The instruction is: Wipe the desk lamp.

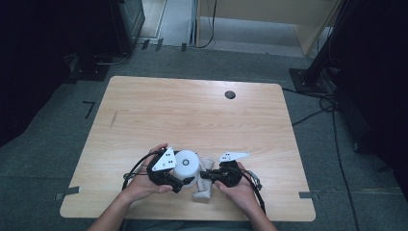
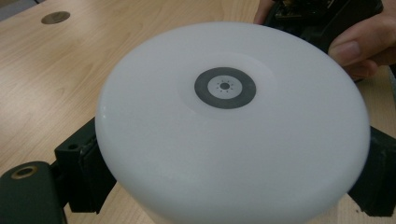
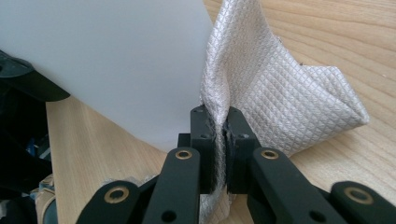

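The left hand-held gripper (image 1: 180, 182) has its two black jaws set against opposite sides of a white round container (image 1: 186, 165), one at the lower left and one at the lower right of the left gripper view, clasping it; the container's flat top carries a small grey ring (image 2: 225, 87) at its centre. The right hand-held gripper (image 1: 206, 175) is clenched on a fold of cream quilted cloth (image 1: 204, 190), the fabric pinched flat between its two pads in the right gripper view and fanning out above them toward 1 o'clock. The cloth lies just beside the container, touching its side wall at the container's 4 o'clock in the high view. Both things sit on the light wooden tabletop (image 1: 192, 115) near its 6 o'clock edge, between the person's two hands. A dark round grommet (image 1: 230, 94) lies well apart, toward 12 o'clock
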Tool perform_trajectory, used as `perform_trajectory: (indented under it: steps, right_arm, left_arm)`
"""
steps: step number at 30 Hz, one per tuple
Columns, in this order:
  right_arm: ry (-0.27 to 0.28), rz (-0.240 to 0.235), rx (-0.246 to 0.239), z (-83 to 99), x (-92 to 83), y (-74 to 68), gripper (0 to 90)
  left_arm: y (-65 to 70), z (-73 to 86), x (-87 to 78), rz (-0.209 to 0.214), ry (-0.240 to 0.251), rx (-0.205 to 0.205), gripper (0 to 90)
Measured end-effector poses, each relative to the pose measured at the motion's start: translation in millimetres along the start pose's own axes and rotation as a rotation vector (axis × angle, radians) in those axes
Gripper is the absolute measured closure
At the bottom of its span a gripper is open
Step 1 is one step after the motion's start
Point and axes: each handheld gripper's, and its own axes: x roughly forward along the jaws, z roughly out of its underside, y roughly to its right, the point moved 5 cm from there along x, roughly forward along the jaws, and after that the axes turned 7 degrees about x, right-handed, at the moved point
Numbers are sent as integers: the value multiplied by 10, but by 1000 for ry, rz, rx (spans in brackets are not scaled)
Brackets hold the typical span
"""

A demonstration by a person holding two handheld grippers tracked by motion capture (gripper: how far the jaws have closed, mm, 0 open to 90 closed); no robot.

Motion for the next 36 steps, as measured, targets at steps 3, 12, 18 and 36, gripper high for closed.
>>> perform_trajectory:
  steps: [3,12,18,36]
  right_arm:
    - [-2,5,-13,1,2,5,848]
    - [6,23,-12,2,-33,70,847]
    - [9,34,-7,-1,-52,91,846]
    - [7,45,-9,0,-58,111,847]
  left_arm:
    - [14,-26,-4,-4,-23,-9,0]
    - [114,-281,-128,-120,-83,-107,0]
    - [175,-308,-16,-270,-202,-232,0]
    - [77,-182,37,-222,-196,-218,87]
